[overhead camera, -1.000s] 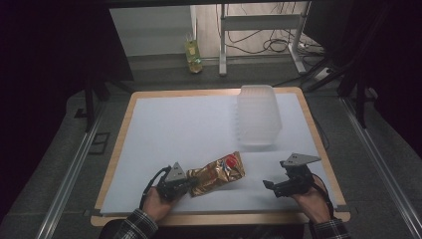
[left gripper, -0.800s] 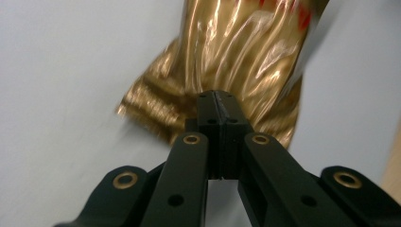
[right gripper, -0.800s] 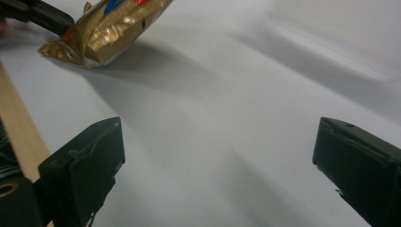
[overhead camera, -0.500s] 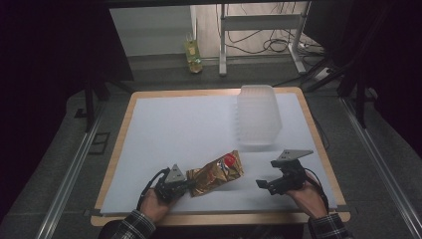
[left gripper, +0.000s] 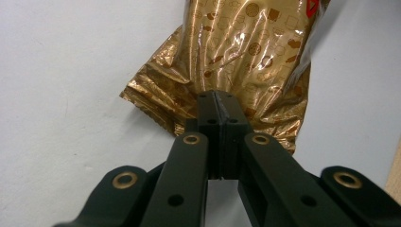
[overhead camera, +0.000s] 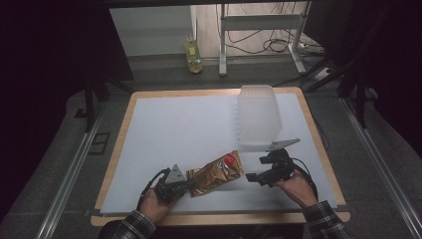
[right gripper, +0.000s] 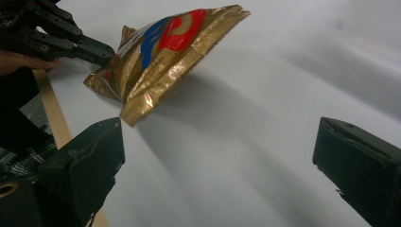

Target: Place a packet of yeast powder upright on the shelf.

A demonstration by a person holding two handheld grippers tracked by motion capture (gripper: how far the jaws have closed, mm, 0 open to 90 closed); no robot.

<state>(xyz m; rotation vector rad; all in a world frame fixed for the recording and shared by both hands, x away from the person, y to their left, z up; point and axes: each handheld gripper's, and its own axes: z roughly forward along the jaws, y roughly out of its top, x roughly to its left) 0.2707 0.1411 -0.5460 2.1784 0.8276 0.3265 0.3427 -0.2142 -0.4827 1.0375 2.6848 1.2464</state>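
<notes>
A wooden table (overhead camera: 308, 107) carries a white sheet (overhead camera: 179, 134) over nearly its whole top. Grey floor (overhead camera: 59, 164) surrounds it, with metal rails (overhead camera: 67, 174) along both sides. Past the far edge — a white frame's legs (overhead camera: 222, 45), loose cables (overhead camera: 259, 47), a green bottle (overhead camera: 193, 55). The sides lie dark.

Gold bag (left gripper: 246, 56) top cut off by my left gripper view's edge; bottle (overhead camera: 193, 56) label beyond worktop too small to read.

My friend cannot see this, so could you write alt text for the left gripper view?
Two black jaws of the left gripper are shut on the crimped end of a shiny gold foil snack bag, which lies on a white table surface.
</notes>
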